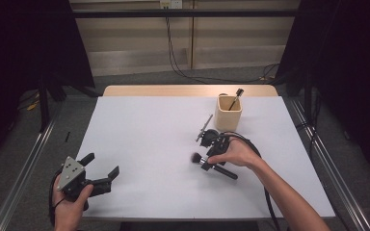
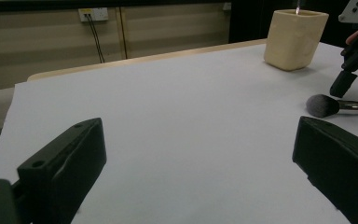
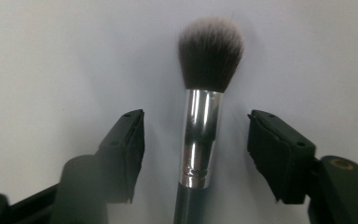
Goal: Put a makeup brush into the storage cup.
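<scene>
While the left gripper (image 1: 101, 168) rests low at the near left corner of the white counter (image 1: 144, 130) with its fingers spread wide and nothing between them, the right gripper (image 3: 196, 156) is down over the one large makeup brush with dark grey-tipped bristles, silver ferrule and black handle (image 3: 200, 135). Its fingers (image 3: 279, 154) straddle the ferrule, one on each side, partly open with a gap to the metal on both sides, so they are not yet pressing on it. That brush lies flat on the counter, right of centre, bristles pointing left in the high view. Just behind the right hand (image 1: 238, 153) stands one cream square ceramic cup (image 1: 228, 112) with one thin dark brush (image 1: 235, 98) leaning in it. One slim silver-handled brush (image 1: 204, 128) lies on the counter just left of the cup. Nothing lies between the fingers and the large brush.
</scene>
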`<state>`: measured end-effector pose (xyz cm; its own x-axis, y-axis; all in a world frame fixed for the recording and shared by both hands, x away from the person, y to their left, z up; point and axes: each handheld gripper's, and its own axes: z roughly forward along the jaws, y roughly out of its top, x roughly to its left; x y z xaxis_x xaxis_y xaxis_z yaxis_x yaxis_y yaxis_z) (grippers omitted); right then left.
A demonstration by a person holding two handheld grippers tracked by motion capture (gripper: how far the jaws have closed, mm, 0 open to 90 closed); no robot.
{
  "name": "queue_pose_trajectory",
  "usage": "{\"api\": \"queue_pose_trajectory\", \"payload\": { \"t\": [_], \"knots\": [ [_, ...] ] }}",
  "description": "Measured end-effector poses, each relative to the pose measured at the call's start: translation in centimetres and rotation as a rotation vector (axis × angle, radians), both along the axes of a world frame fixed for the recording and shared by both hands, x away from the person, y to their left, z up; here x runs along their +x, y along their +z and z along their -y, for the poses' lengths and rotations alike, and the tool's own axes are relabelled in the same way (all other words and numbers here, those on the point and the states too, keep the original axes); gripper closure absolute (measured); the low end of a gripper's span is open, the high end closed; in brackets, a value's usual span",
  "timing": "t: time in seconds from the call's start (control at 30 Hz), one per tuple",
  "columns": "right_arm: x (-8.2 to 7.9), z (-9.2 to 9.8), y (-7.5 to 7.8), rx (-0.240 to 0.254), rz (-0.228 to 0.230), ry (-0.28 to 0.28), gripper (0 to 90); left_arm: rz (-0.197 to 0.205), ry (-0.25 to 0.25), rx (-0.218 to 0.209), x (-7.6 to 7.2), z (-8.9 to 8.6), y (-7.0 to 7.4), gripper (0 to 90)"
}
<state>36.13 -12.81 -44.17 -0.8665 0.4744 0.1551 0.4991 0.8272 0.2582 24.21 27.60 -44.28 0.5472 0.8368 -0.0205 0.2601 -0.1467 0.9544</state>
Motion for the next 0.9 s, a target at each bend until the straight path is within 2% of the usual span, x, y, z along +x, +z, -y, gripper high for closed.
{"api": "queue_pose_trajectory", "payload": {
  "t": [0.07, 0.17, 0.23, 0.37, 0.5, 0.7, 0.9],
  "knots": [
    [0.02, -0.19, -0.25, -0.019, -0.001, 0.017, 39.9, 0.001, 0.002, 0.000, 0.00, -0.04, 0.02, 2.6],
    [-0.02, -0.44, -0.66, -0.041, -0.007, 0.026, 46.9, 0.001, 0.002, 0.000, -0.03, -0.09, 0.02, 2.7],
    [-0.15, -0.57, -0.89, -0.048, -0.005, 0.023, 47.0, 0.003, 0.001, 0.003, -0.03, -0.13, 0.04, 2.6],
    [-0.34, -0.70, -0.93, -0.061, 0.020, 0.027, 49.7, 0.002, 0.002, 0.002, -0.01, -0.13, 0.03, 2.6],
    [-0.47, -0.84, -0.86, -0.098, 0.059, 0.024, 60.1, 0.001, 0.002, -0.002, -0.02, -0.06, -0.01, 2.7],
    [-0.62, -0.90, -0.88, -0.102, 0.072, 0.013, 64.5, 0.000, 0.001, 0.008, -0.01, -0.11, -0.02, 2.7],
    [-0.60, -1.01, -0.80, -0.116, 0.065, 0.008, 71.2, -0.003, 0.000, 0.011, 0.03, -0.10, -0.07, 2.7]
  ]
}}
